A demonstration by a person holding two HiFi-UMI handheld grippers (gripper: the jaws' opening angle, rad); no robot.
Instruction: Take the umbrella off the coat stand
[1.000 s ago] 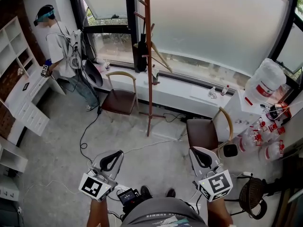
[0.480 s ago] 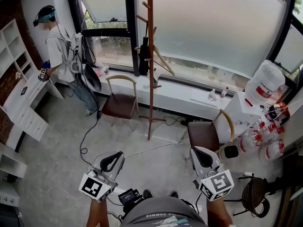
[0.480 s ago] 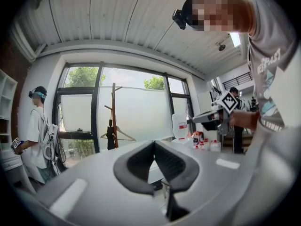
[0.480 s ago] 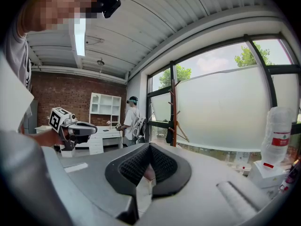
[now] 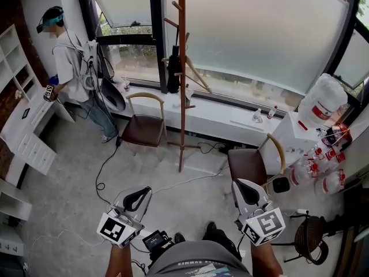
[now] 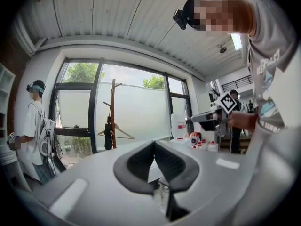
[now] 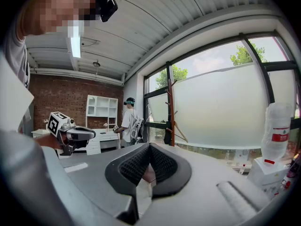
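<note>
window (image 5: pixel 259 33): a frosted pane fills the far wall, and the stand rises in front of it.
floor (image 5: pixel 75 189): bare concrete lies open between the tools and the stand. A loose cable crosses it, so the walk up looks clear but for that.
stand (image 5: pixel 182 97): a tall wooden pole with short pegs stands upright between two chairs, well apart from both tools.
person (image 5: pixel 72 62): stands at the left by white shelves, off the path to the stand.
umbrella (image 5: pixel 173 68): black and folded, it hangs upright from a peg on the stand's left side, close against the pole. How it hooks on is too small to tell.
hanger (image 5: pixel 196 74): wooden, on the pole's right side just beside the umbrella. A careless lift could likely knock it.
left tool (image 5: pixel 138 193): low at the view's left, aimed at the stand, jaws pressed together with nothing between them.
right tool (image 5: pixel 244 188): low at the right, also closed tight and empty.
step: approach. Both tools are too far off to reach, and the jaws must part before any grasp.
</note>
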